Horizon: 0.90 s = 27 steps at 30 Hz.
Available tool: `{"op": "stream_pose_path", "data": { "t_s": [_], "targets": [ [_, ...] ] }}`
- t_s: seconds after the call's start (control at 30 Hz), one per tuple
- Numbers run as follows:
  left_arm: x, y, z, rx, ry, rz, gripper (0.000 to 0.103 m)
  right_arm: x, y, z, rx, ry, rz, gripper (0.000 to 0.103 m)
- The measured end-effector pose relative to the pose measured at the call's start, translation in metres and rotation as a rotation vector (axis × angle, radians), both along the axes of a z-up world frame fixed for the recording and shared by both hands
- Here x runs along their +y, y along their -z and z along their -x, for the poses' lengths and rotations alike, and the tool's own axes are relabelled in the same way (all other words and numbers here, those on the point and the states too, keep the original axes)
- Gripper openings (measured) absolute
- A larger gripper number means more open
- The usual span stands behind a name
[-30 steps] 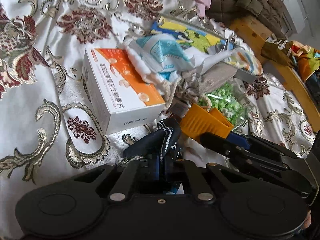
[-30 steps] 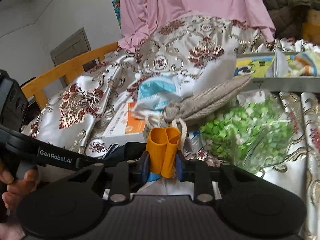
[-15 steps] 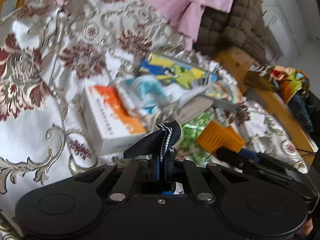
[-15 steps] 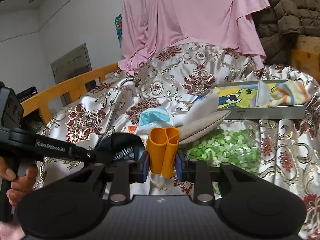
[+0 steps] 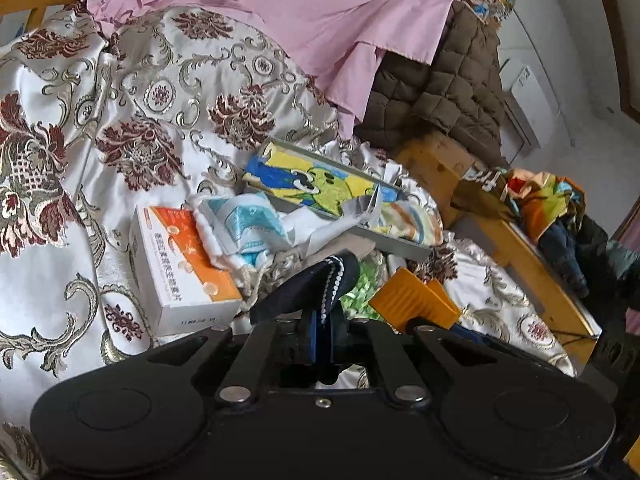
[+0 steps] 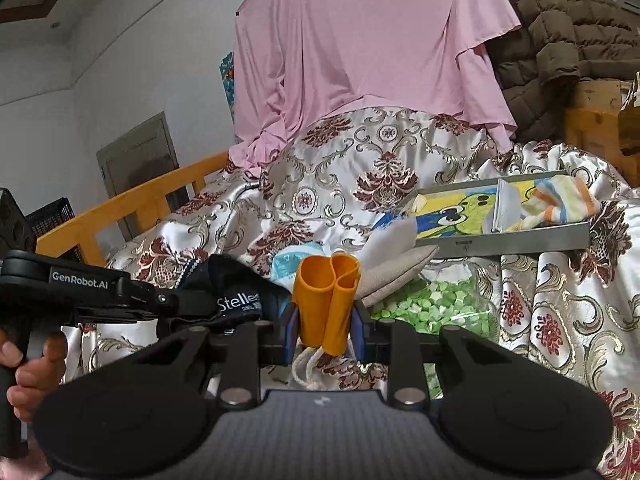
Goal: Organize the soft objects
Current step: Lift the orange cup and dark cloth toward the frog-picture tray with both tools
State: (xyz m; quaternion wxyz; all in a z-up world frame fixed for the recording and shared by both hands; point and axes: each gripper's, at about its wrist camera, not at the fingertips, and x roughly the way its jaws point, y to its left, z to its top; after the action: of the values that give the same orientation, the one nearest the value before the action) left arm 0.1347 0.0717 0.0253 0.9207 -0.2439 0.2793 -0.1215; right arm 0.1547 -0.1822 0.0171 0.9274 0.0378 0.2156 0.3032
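Note:
My left gripper (image 5: 321,330) is shut on a dark navy cloth with a line of white dots (image 5: 316,286), held above the bed. The same cloth (image 6: 236,292), printed with white letters, shows at the left of the right wrist view. My right gripper (image 6: 325,330) is shut on a folded orange soft piece (image 6: 328,300), squeezed upright between the blue pads. That orange piece (image 5: 414,304) appears at the right of the navy cloth in the left wrist view. Behind lies a grey tray (image 5: 400,242) with a cartoon-print lining and a striped cloth (image 6: 560,204).
On the patterned satin bedspread (image 5: 120,120) lie an orange-and-white box (image 5: 180,264), a blue-and-white packet (image 5: 248,228), a beige pouch (image 6: 396,276) and a bag of green bits (image 6: 432,308). A pink garment (image 6: 368,48) and brown quilted jacket (image 5: 440,88) hang behind. A wooden bed rail (image 6: 120,216) runs left.
Both grippers have risen from the bedspread with their cloth pieces still gripped and tilted up, so the pile of items sits lower and farther away in both views.

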Motion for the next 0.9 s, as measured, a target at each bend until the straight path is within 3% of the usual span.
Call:
{"op": "stream_pose_path", "data": {
  "t_s": [0.27, 0.63, 0.8, 0.9],
  "targets": [
    [-0.018, -0.024, -0.001, -0.039, 0.021, -0.031, 0.004, -0.01, -0.011, 0.001, -0.033, 0.02, -0.031, 0.029],
    [-0.053, -0.078, -0.044, -0.044, 0.069, -0.079, 0.003, -0.037, -0.029, -0.008, -0.079, 0.072, -0.096, 0.029],
    [-0.073, -0.079, -0.082, -0.01, 0.078, -0.093, 0.003, -0.053, -0.037, -0.021, -0.103, 0.122, -0.113, 0.029],
    [-0.082, -0.067, -0.109, 0.035, 0.083, -0.058, 0.003, -0.06, -0.038, -0.033, -0.109, 0.15, -0.108, 0.029]
  ]
}}
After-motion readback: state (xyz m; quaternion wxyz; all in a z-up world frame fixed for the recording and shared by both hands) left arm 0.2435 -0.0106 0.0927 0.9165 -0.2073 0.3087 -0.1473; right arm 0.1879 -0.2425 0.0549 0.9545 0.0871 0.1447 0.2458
